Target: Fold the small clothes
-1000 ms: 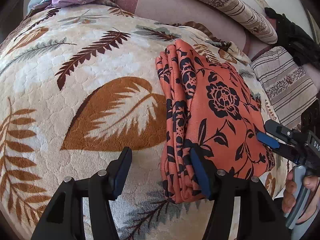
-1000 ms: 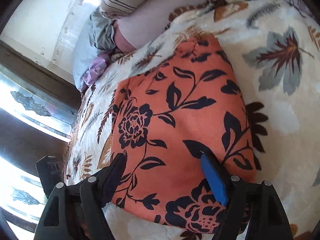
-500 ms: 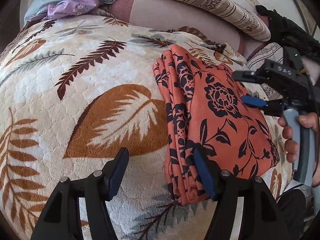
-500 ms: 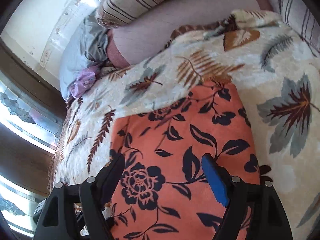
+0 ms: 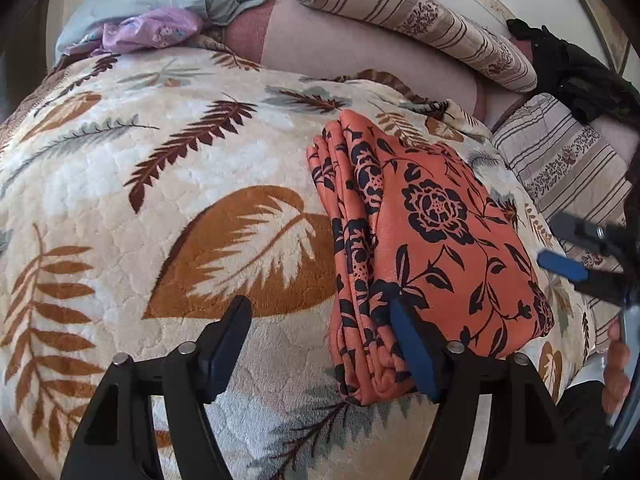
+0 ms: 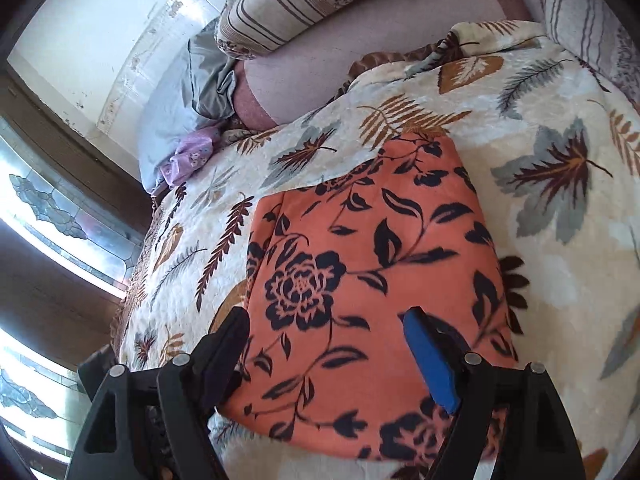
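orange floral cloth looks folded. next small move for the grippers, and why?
Probably lift both grippers clear. The orange black-flowered cloth lies as a neat stacked bundle on the leaf-print blanket. The left gripper, jaws just opened, and the right gripper both stand open, gripping nothing.

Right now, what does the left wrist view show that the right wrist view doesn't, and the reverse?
Left wrist only: the stacked fold edges of the orange floral garment, the right gripper in a hand, and a black item at the far right. Right wrist only: a patterned glass window. Both: the garment folded on the leaf-print blanket, the striped bolster, and a purple cloth.
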Demonstrator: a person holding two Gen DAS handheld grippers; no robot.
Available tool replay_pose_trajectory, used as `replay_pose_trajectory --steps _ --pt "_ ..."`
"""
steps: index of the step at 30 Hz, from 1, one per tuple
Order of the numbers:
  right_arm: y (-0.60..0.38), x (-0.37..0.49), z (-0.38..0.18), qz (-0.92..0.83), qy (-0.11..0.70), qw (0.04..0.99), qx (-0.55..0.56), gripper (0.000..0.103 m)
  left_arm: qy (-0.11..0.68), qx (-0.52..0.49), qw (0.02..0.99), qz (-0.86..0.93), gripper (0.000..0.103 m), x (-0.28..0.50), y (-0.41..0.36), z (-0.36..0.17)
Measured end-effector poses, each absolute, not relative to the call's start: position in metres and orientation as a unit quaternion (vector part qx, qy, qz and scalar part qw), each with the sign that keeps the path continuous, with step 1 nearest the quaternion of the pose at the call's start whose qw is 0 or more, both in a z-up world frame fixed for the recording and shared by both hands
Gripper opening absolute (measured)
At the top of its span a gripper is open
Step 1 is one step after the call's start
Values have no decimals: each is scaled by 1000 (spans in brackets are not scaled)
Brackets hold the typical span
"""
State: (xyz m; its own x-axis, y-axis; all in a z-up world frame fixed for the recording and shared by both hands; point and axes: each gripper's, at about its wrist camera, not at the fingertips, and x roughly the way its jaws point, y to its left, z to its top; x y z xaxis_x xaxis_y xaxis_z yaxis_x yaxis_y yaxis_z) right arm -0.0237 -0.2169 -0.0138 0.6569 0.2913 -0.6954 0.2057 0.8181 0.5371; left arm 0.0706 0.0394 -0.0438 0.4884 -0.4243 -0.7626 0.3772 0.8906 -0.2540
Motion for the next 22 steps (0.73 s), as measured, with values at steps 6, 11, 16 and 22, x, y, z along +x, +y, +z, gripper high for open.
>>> replay_pose_trajectory --steps 6,11,16,22 --pt "-194 -109 -13 -39 420 887 188 85 387 -9 900 -199 100 29 28 2" --pt "-191 -137 -9 -78 415 894 151 85 396 9 900 -183 102 -2 4 29" --pt "-189 -142 2 -103 404 903 109 85 386 58 907 -155 103 -24 -19 41" --pt "-188 -146 13 -92 390 909 115 85 380 66 911 -148 103 -35 -28 51"
